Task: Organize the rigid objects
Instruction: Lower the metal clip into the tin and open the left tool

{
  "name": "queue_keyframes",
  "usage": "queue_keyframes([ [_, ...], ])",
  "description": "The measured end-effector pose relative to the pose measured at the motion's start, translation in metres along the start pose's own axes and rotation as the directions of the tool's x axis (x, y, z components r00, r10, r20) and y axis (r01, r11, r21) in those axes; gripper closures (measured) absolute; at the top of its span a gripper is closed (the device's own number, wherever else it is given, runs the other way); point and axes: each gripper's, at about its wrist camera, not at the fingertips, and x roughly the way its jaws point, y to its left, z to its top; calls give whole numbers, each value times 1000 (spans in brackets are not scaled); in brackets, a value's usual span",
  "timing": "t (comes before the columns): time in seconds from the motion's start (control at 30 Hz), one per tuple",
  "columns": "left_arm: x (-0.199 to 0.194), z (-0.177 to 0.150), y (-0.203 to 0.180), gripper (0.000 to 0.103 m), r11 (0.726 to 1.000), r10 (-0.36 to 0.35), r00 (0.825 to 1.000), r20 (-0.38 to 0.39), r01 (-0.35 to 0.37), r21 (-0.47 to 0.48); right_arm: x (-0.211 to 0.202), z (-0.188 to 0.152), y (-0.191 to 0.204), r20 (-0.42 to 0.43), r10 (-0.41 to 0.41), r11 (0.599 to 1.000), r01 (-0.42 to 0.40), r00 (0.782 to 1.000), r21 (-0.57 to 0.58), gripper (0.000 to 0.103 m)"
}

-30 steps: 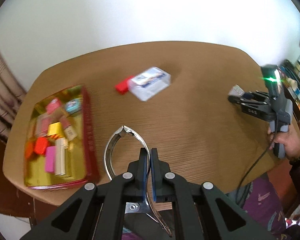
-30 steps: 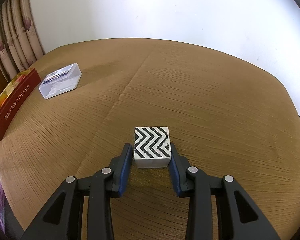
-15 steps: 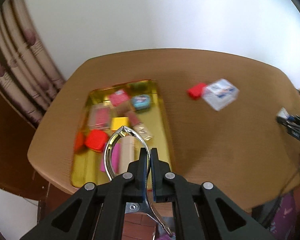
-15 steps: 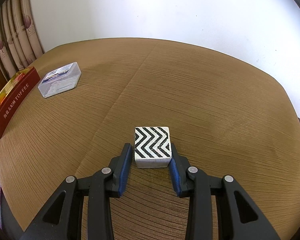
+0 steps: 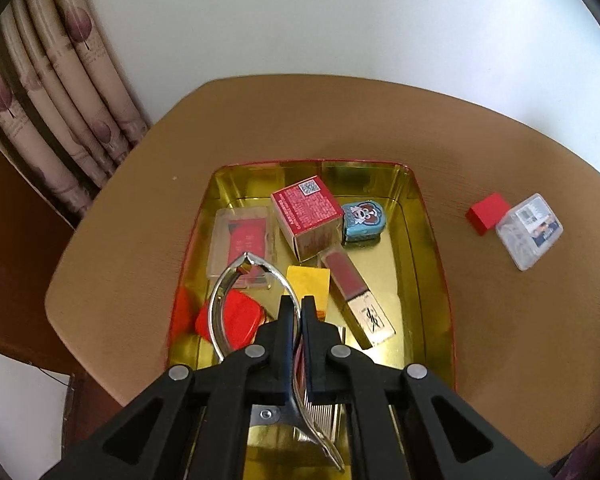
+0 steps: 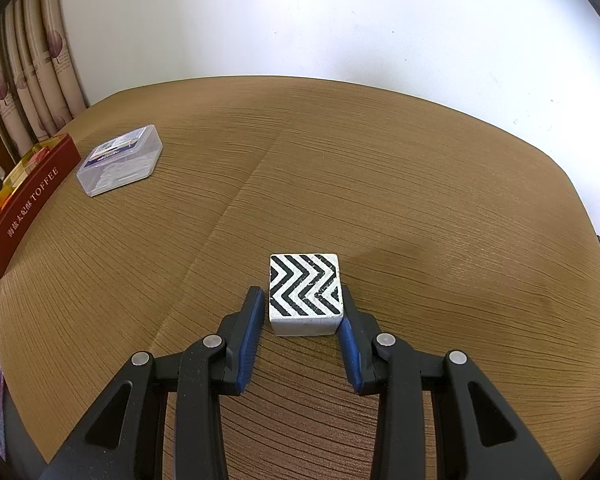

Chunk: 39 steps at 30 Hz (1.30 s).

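Left gripper (image 5: 297, 305): my jaws clamped on steel nipper (image 5: 236, 280), over gold tin (image 5: 420, 200).
Right gripper (image 6: 302, 314): jaws partly open, flanking chevron block (image 6: 305, 292); pad contact unclear.

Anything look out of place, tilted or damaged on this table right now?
Nothing looks damaged or spilled. The red carton lies askew in the gold tin, leaning near the blue tin. A red block and clear case sit outside, unsorted.

- Your tin (image 5: 428, 216) sits on the table (image 5: 500, 320), with small boxes inside it.
- A block (image 5: 487, 213) touches a plastic case (image 5: 529, 231), right of the tin.
- The striped cube (image 6: 305, 292) sits between your right gripper's (image 6: 302, 322) fingers.
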Motion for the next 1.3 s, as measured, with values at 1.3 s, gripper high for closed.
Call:
queue_keyframes([
  [1.3,-75,-124,55,66,970,-75,980,184,115,-216,-24,21,9,-27,94,988,-90,995,130,74],
])
